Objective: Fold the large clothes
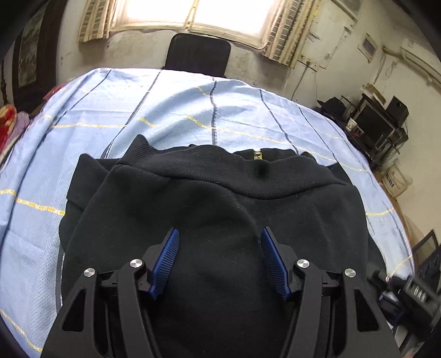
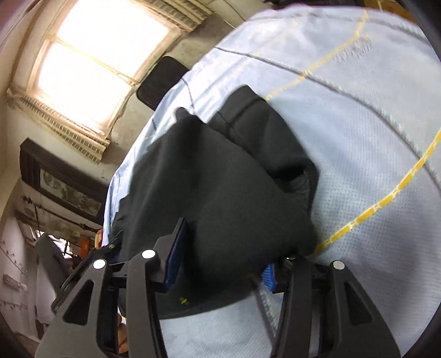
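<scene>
no containers here, just the black sweatshirt lying folded over on the light blue checked sheet, ribbed hem toward the window. my left gripper hangs above it with the blue pads spread wide, nothing between them. my right gripper view is blurry; fabric bunches between the fingers and hides one pad, so i can't tell if it's pinching.

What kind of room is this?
Probably a lived-in bedroom at home: a light blue checked bedsheet under the black knit garment, a bright curtained window, and a dark cluttered shelf.
</scene>
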Demonstrator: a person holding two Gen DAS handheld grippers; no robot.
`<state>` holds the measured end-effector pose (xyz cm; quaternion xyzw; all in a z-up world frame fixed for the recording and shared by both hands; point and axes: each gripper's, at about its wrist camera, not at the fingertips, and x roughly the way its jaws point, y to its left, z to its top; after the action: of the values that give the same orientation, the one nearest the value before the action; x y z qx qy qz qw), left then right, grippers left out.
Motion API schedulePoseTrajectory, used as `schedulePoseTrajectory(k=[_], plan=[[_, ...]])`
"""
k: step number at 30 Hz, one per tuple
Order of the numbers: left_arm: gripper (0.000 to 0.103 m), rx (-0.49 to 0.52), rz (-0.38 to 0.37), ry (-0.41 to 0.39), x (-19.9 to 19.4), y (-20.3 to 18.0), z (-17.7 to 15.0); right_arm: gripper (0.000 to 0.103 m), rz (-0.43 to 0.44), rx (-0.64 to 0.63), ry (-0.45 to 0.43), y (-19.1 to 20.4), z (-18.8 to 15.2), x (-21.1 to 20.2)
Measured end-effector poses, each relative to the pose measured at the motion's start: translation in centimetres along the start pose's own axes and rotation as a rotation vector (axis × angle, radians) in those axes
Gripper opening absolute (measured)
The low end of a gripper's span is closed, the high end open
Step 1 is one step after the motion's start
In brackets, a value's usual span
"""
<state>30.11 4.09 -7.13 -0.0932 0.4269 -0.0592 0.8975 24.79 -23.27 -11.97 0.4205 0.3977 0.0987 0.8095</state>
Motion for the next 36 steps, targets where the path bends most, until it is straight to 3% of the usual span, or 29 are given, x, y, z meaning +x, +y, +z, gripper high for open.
schedulePoseTrajectory(k=[2,4,6,8,12,22,26,29,32,33,36], plan=[[0.062,0.042,0.046,0.001,0.5,-0.7,-0.3,0.047,0.021,0.03,-0.005,-0.8,0.4,-0.1],[0.063,0.102,0.11,-0.006,1.0,-1.7,-0.7,0.047,0.0,0.007,-0.018,-0.5,0.4,0.0],[0.064,0.111,0.126,-0.004,1.2,-1.8,-0.8,0.047,-0.039,-0.034,-0.032,0.2,0.3,0.1],[0.064,0.108,0.121,0.001,1.2,-1.6,-0.7,0.045,-0.059,-0.045,-0.037,0.2,0.3,-0.1],[0.064,0.112,0.122,0.005,1.3,-1.5,-0.6,0.024,-0.118,-0.133,-0.077,1.8,0.2,-0.9],[0.063,0.073,0.065,0.026,1.3,-0.5,-0.1,0.01,-0.186,-0.454,-0.226,10.8,-2.2,-3.5],[0.062,0.004,-0.019,0.046,0.9,1.0,0.5,0.009,-0.205,-0.586,-0.272,14.7,-4.2,-3.7],[0.061,-0.086,-0.125,0.069,0.6,3.0,1.0,0.009,-0.198,-0.68,-0.289,17.5,-5.8,-3.4],[0.052,-0.136,-0.187,0.088,0.5,4.3,1.3,0.009,-0.176,-0.77,-0.298,20.3,-7.8,-3.2],[0.047,-0.172,-0.226,0.099,0.3,5.3,1.4,0.009,-0.169,-0.806,-0.298,21.2,-8.6,-3.1],[0.046,-0.335,-0.368,0.092,-0.8,9.8,1.6,0.009,-0.145,-0.922,-0.29,23.4,-11.3,-2.3]])
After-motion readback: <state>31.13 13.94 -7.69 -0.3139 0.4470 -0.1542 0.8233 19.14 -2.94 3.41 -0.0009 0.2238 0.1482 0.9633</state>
